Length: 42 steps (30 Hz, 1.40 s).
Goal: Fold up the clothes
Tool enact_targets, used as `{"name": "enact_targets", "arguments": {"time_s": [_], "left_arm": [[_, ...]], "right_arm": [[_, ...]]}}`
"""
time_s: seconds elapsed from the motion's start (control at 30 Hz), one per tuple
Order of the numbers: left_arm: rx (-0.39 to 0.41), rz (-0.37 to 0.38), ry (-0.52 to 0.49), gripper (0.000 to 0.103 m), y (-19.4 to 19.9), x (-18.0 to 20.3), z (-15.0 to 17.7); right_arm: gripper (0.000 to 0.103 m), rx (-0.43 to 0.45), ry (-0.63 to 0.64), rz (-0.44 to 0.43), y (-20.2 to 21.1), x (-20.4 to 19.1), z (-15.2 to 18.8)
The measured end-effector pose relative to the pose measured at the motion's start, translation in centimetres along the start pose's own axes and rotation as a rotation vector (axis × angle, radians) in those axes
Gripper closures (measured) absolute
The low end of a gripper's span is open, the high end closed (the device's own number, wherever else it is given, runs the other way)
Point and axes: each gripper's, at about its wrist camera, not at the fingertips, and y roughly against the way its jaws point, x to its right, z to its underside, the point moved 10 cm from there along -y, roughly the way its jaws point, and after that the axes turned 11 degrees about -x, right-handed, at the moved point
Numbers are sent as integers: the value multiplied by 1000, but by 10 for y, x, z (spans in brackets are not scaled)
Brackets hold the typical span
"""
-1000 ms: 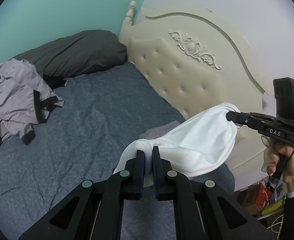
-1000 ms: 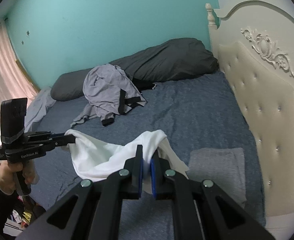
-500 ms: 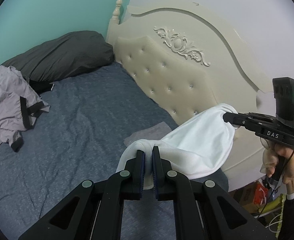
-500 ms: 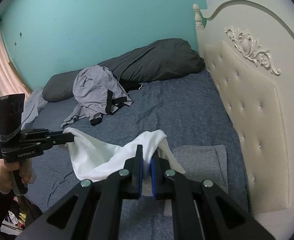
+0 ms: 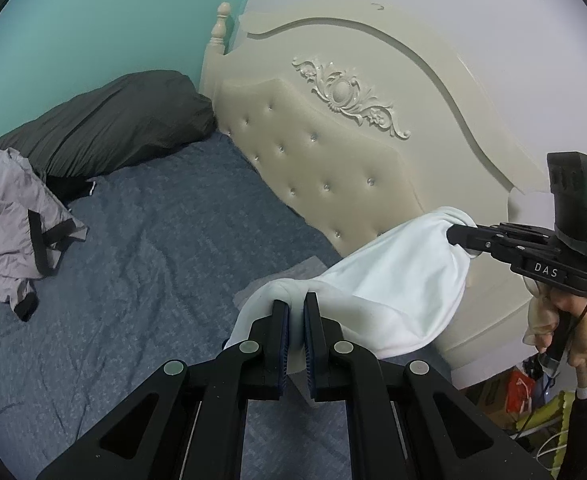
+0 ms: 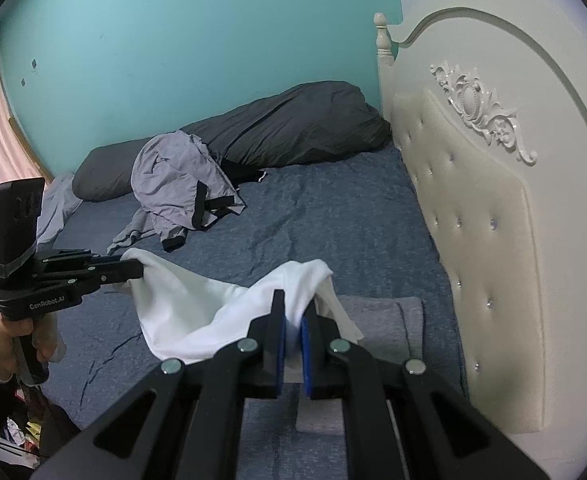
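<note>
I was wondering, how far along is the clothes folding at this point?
One grey folded piece already lies on the bed. In hand: the white garment, pinched between the left gripper and right gripper, hanging unfolded. Left: the crumpled grey-and-black clothes by the dark pillow.

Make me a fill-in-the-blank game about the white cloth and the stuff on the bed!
1. The white cloth is held by ____ grippers.
2. It hangs above a folded ____ cloth on the bed.
3. The crumpled lilac garment leans on a dark ____.
4. The wall behind the pillow is ____.

Missing words: two; grey; pillow; turquoise
</note>
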Motion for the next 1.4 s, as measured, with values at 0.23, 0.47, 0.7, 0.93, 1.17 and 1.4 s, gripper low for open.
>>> {"name": "enact_targets", "arguments": {"time_s": [0.23,0.47,0.7,0.93,1.17,1.4], "left_arm": [[3,-4,-8,96,-11,11,-19],[5,3,1,96,-31,18,-37],[11,3,6,96,-51,22,-64],[1,-10,10,96,-73,16,-86],[-11,-26,10,96,-93,8,-102],[-5,-34,21,96,-101,-5,-116]], "right_arm": [[97,5,-6,14,5,22,-11],[97,4,-29,28,-1,54,-25],[97,15,-44,43,-11,83,-45],[97,-6,-45,76,-31,107,-69],[97,-9,-61,92,-50,125,-86],[97,-10,-60,91,-70,132,-99]]}}
